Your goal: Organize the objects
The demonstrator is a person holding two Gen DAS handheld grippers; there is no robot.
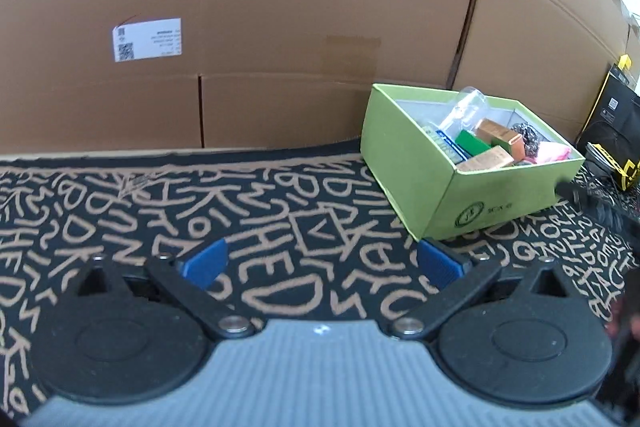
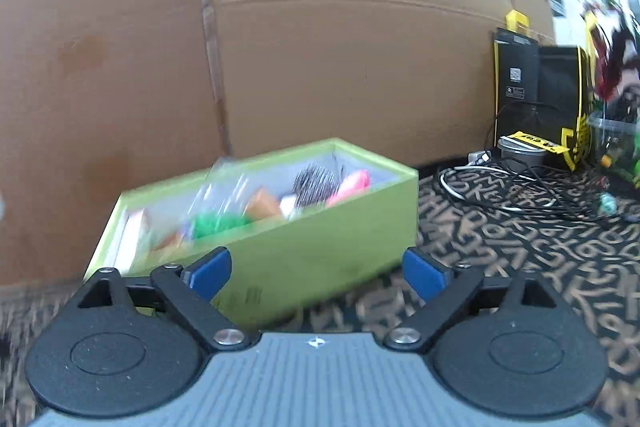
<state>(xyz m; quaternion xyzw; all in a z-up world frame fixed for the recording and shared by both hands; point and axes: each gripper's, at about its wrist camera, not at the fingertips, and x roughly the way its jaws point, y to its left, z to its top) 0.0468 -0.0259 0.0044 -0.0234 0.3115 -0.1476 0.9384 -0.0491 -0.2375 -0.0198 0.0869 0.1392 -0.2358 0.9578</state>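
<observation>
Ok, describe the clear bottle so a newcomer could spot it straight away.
Start at the wall of big cardboard boxes behind the lettered rug. In front of them sits a lime green box full of small things. The clear bottle leans out above its rim, the only see-through item among coloured cartons.

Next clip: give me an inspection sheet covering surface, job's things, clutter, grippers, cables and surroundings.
Surface: black carpet with tan lettering.
Job's things: green box on the carpet, holding a clear bottle, small cartons, a dark scrubber and a pink item.
Clutter: black-and-yellow packages, grey pot.
Grippers: left gripper open, empty; right gripper open, empty, close to the box.
Cables: black cables loose on the carpet.
Surroundings: large cardboard boxes behind.
</observation>
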